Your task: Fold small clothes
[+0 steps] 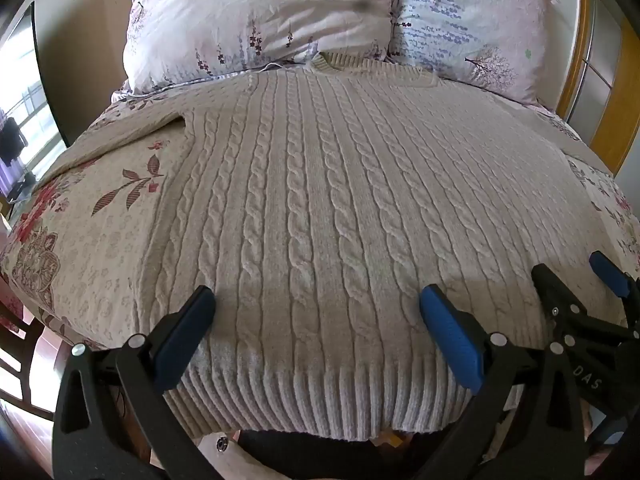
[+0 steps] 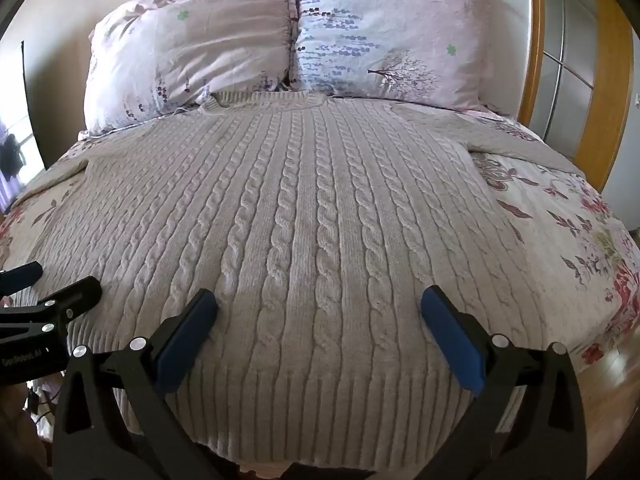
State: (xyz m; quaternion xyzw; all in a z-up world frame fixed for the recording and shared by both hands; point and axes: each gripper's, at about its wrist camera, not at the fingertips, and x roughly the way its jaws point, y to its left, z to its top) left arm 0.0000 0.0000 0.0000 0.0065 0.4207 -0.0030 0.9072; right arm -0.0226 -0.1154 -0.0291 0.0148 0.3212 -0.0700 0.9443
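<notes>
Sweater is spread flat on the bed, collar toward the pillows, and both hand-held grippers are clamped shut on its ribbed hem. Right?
Not quite. The sweater lies flat, collar toward the pillows, but both wrist views show the left hand-held gripper and right hand-held gripper wide open above the hem, gripping nothing.

1. A beige cable-knit sweater (image 2: 304, 216) lies flat on the floral-covered bed (image 2: 568, 240), its collar toward two pale pink floral pillows (image 2: 384, 36) at the head edge.
2. The right tool (image 2: 319, 300) hangs wide open above the ribbed hem at the foot edge.
3. The left tool (image 2: 48, 280) shows near the left edge.

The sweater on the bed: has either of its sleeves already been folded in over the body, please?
No: the sweater lies flat on the bed, and both sleeves stretch out sideways away from the body.
</notes>
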